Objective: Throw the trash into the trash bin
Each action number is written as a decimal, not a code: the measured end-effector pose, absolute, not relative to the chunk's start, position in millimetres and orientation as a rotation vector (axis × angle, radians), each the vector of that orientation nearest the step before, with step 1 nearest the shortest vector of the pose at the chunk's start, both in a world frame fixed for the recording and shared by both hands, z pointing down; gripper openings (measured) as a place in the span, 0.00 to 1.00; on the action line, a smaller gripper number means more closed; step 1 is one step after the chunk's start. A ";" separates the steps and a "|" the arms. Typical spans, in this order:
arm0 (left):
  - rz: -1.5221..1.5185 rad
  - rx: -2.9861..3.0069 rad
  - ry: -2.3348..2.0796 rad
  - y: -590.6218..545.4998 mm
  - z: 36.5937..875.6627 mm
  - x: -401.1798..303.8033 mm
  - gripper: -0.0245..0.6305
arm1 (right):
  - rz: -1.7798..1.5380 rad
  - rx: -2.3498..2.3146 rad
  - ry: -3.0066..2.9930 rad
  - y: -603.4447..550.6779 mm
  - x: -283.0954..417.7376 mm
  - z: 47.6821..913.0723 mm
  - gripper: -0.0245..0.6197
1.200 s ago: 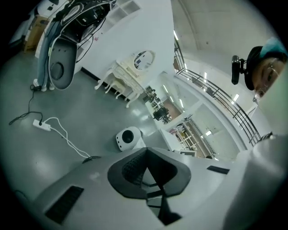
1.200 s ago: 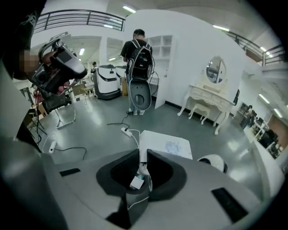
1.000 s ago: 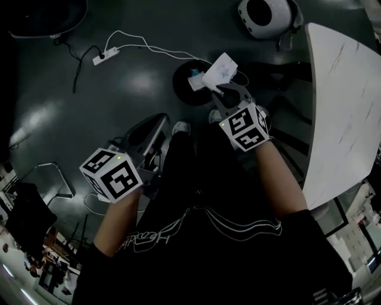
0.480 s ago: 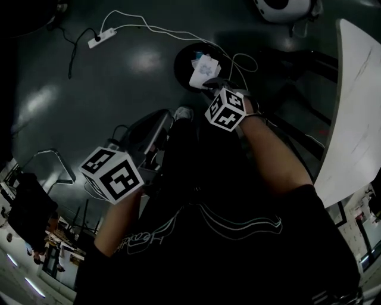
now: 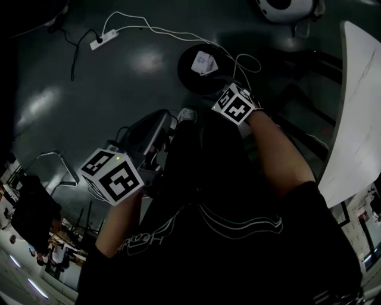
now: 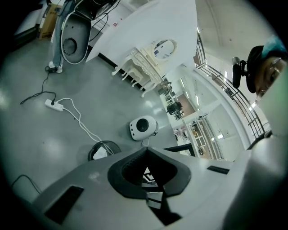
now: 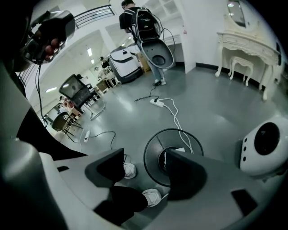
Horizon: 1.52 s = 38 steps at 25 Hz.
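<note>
The black round trash bin (image 5: 190,80) stands on the dark floor ahead of the person's feet. A white crumpled paper (image 5: 204,62) lies inside it, apart from both grippers. My right gripper (image 7: 146,173) hangs just above the bin's (image 7: 155,157) near rim; its jaws have just been opening and stand open with nothing between them. A bit of the paper (image 7: 178,150) shows past the right jaw. Its marker cube (image 5: 237,104) hides the jaws in the head view. My left gripper (image 6: 147,155) is shut and empty, low at the left by its cube (image 5: 113,176); the bin (image 6: 104,150) lies ahead of it.
A white cable runs from a power strip (image 5: 99,41) past the bin. A white rounded device (image 5: 283,9) stands beyond the bin. A white table (image 5: 357,119) fills the right side. The person's shoes (image 7: 153,196) stand close to the bin.
My right gripper came down over the bin and let go of the white paper, which now lies in the bin. The left gripper sank a little.
</note>
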State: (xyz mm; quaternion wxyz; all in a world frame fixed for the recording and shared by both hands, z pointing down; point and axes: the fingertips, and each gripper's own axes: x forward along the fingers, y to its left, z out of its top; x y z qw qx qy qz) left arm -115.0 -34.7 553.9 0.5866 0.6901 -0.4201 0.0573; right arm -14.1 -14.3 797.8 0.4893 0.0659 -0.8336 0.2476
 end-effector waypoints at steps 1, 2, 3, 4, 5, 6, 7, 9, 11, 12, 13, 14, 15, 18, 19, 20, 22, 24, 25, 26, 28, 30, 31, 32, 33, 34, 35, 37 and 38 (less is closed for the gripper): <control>0.132 1.609 -0.983 -35.6 553.2 -118.2 0.04 | 0.617 0.170 -2.021 -13.5 -12.2 797.2 0.49; 0.131 1.612 -0.986 -36.1 552.1 -121.1 0.04 | 0.638 0.183 -2.018 -12.2 -10.6 796.2 0.49; 0.129 1.616 -0.989 -36.3 550.5 -123.8 0.04 | 0.662 0.198 -2.016 -11.0 -9.2 794.8 0.49; 0.126 1.621 -0.990 -36.6 548.1 -126.2 0.04 | 0.688 0.220 -2.016 -10.4 -7.9 792.6 0.49; 0.122 1.628 -0.990 -37.1 545.2 -128.5 0.04 | 0.711 0.247 -2.018 -10.9 -6.9 789.3 0.49; 0.117 1.636 -0.989 -37.6 541.8 -130.9 0.04 | 0.732 0.279 -2.025 -12.5 -6.7 784.7 0.49; 0.114 1.645 -0.986 -38.3 538.2 -133.7 0.04 | 0.752 0.316 -2.037 -15.4 -7.6 778.3 0.49; 0.106 1.667 -0.979 -40.1 529.9 -139.5 0.04 | 0.798 0.403 -2.077 -25.1 -11.4 759.6 0.49; 0.094 1.692 -0.967 -41.9 519.6 -144.2 0.04 | 0.843 0.508 -2.124 -37.6 -12.1 733.5 0.48; 0.088 1.706 -0.960 -42.8 513.3 -146.5 0.04 | 0.863 0.561 -2.149 -43.9 -11.9 717.5 0.46; 0.082 1.723 -0.954 -43.7 506.3 -149.0 0.04 | 0.881 0.609 -2.174 -50.0 -11.8 699.7 0.42; 0.078 1.741 -0.947 -44.2 499.0 -151.3 0.04 | 0.892 0.646 -2.198 -55.4 -11.5 680.1 0.34; 0.074 1.760 -0.938 -44.0 492.0 -153.0 0.04 | 0.890 0.674 -2.224 -59.8 -10.9 658.9 0.29; 0.065 1.826 -0.889 -40.1 474.4 -154.0 0.04 | 0.803 0.730 -2.312 -66.2 -6.8 587.0 0.15; 0.059 1.853 -0.870 -40.0 468.6 -152.8 0.04 | 0.759 0.746 -2.340 -66.5 -4.3 561.3 0.13; 0.054 1.881 -0.852 -40.2 462.4 -150.4 0.04 | 0.719 0.766 -2.367 -65.4 -1.2 535.1 0.11; 0.049 1.935 -0.814 -38.5 447.1 -143.0 0.04 | 0.672 0.822 -2.417 -57.8 4.9 482.5 0.09; 0.049 1.997 -0.768 -32.8 424.5 -131.4 0.04 | 0.663 0.886 -2.464 -45.2 8.4 431.4 0.09; 0.047 2.040 -0.742 -29.0 409.5 -124.2 0.04 | 0.665 0.916 -2.489 -38.0 9.5 407.3 0.09; 0.044 2.091 -0.716 -25.2 392.1 -116.3 0.04 | 0.667 0.942 -2.516 -31.0 10.4 384.3 0.09; 0.025 2.200 -0.659 -18.0 353.7 -99.8 0.04 | 0.663 0.986 -2.574 -18.4 13.5 341.9 0.09; -0.007 2.293 -0.599 -8.9 316.2 -84.3 0.04 | 0.647 1.015 -2.620 -5.2 18.4 308.2 0.09; -0.016 2.337 -0.578 -2.6 299.7 -77.7 0.04 | 0.633 1.020 -2.633 3.3 20.5 295.7 0.09; -0.016 2.377 -0.565 5.4 285.7 -72.0 0.04 | 0.617 1.019 -2.642 13.8 22.2 285.2 0.09; -0.012 2.409 -0.556 15.5 274.1 -66.3 0.04 | 0.601 1.018 -2.653 26.3 24.1 275.6 0.09; -0.009 2.432 -0.543 27.4 264.3 -59.7 0.04 | 0.589 1.019 -2.668 40.1 26.8 266.0 0.09; -0.009 2.449 -0.524 40.6 255.4 -51.8 0.04 | 0.578 1.026 -2.685 54.3 30.7 256.3 0.09; -0.014 2.482 -0.479 69.8 237.9 -34.1 0.04 | 0.529 1.049 -2.710 82.5 40.0 238.3 0.09; -0.012 2.502 -0.463 85.7 229.4 -25.9 0.04 | 0.494 1.061 -2.715 97.1 44.3 231.3 0.09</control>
